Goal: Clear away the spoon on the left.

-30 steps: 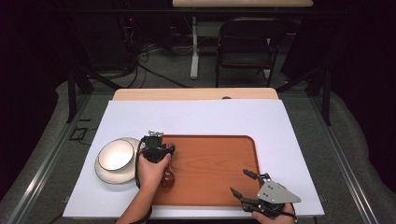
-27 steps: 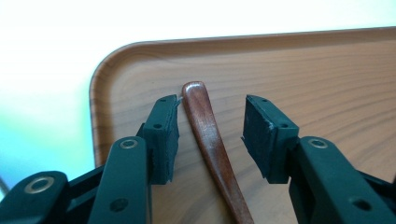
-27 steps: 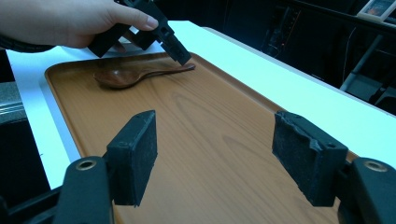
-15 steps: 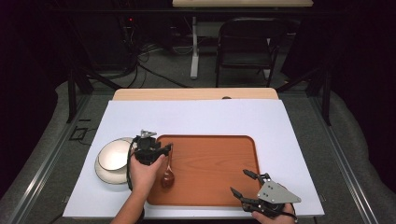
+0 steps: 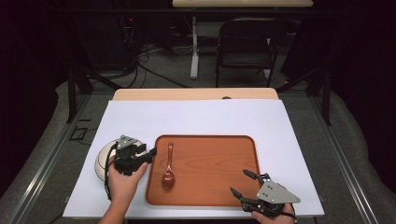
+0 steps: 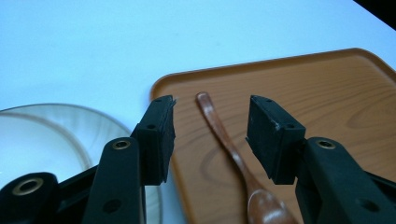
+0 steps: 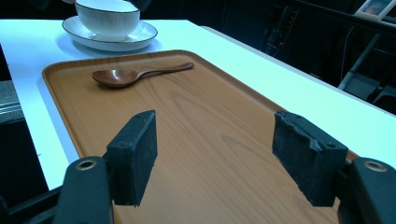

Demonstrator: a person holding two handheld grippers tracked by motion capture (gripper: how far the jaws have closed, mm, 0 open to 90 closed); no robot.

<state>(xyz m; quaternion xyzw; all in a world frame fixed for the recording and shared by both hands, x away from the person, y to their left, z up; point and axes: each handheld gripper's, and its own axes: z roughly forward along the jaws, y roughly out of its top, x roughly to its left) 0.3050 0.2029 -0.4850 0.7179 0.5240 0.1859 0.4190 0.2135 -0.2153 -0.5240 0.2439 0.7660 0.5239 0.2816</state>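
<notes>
So, high view: wooden spoon (image 5: 168, 169) lies flat on the brown tray (image 5: 224, 196), near the tray's left edge. Dark reddish wood, oval bowl, slim handle. Long axis runs near-to-far, bowl toward the person, handle tip pointing away. Left gripper (image 5: 148, 154) sits just left of the tray edge, over the bowl-and-saucer set (image 5: 101, 158), beside the spoon and clear of it. Its jaws have just been opening, nothing between them. Right gripper (image 5: 243, 183) rests at the tray's near right corner, jaws spread, well apart from the spoon.

Left gripper view: spoon (image 6: 236, 161) shows through the gap between the spread pads, below and beyond them, no contact. Handle points away up the tray (image 6: 336, 102), bowl at the bottom edge. Saucer rim (image 6: 93, 121) at left.

Right gripper view: jaws wide, holding nothing. Spoon (image 7: 135, 74) lies across the far end of the tray (image 7: 210, 140), bowl left, handle right. White bowl (image 7: 107, 18) on saucer behind it.
</notes>
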